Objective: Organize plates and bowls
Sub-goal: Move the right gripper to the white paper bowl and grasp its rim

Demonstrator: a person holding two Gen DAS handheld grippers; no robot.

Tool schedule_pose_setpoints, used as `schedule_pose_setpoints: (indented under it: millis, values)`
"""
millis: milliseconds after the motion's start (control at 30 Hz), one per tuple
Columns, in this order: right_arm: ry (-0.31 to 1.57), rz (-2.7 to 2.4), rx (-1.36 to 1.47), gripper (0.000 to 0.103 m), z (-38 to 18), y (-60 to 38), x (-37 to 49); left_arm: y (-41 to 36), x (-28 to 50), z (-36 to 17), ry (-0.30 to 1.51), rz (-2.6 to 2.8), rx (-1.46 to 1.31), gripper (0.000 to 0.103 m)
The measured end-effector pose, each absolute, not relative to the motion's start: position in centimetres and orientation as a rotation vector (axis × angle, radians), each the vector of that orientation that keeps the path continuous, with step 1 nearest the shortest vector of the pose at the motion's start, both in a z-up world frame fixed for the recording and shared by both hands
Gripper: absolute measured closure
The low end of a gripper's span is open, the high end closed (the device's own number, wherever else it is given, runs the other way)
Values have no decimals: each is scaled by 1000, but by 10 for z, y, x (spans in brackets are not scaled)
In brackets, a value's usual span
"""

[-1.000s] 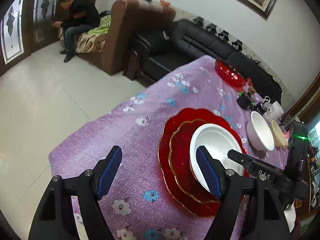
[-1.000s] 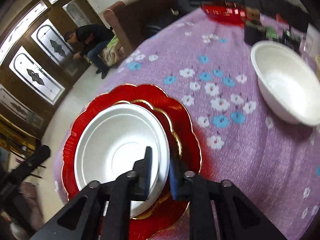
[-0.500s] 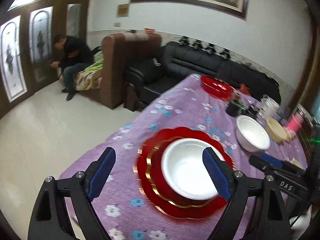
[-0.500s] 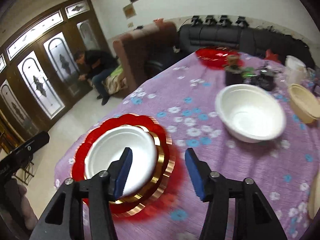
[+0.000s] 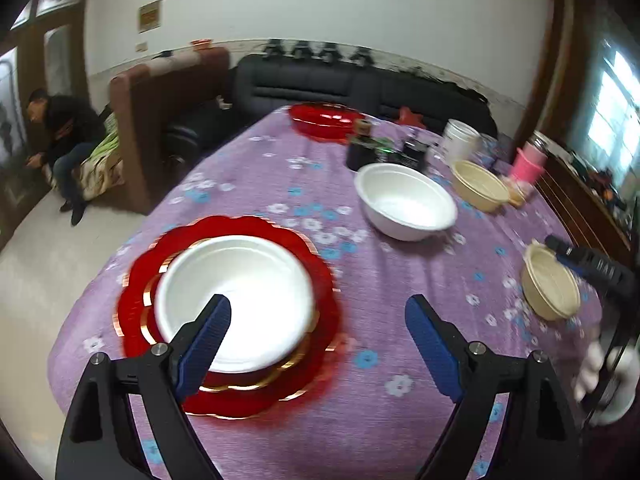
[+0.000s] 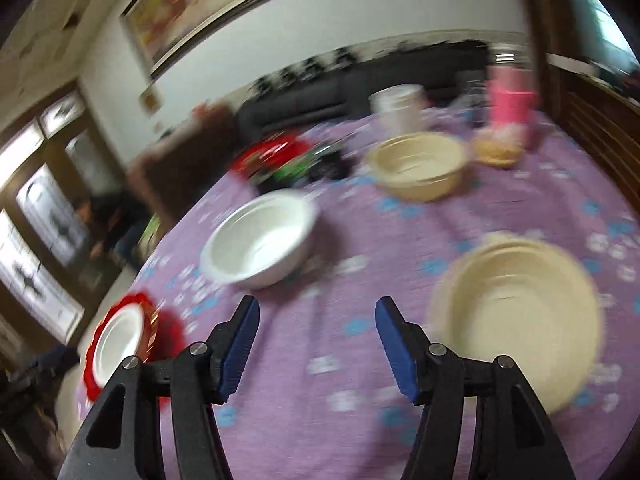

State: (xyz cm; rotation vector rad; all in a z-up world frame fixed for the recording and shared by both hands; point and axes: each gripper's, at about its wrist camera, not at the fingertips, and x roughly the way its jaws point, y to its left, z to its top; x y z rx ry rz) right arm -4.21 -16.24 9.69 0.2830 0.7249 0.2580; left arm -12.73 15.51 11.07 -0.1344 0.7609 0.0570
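Purple floral tablecloth (image 5: 248,152) carries it all — red scalloped plates (image 5: 136,268) with a white plate (image 5: 240,276) stacked on top at the near-left edge, white bowl (image 5: 404,204) mid-table, beige bowl (image 6: 516,308) near the right edge — left gripper (image 5: 318,332) and right gripper (image 6: 316,340) both spread wide, gripping nothing.

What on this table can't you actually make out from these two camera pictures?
- Dark items behind the white bowl, left view: too small and soft to identify.
- Red dish, right view: motion blur.
- Right gripper, left view: edge cuts it off.
- Plates under the white plate: covered, so count unclear.
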Motion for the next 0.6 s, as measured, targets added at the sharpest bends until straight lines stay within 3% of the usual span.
schedule_pose_setpoints:
  millis: [300,600]
  values:
    - [725,-3,406,38,84,-281,-56,110,-109,93,826,-28,-93,15]
    - [731,205,405,38,113,-221,-34,121,-62,116,835,-24,-169,15]
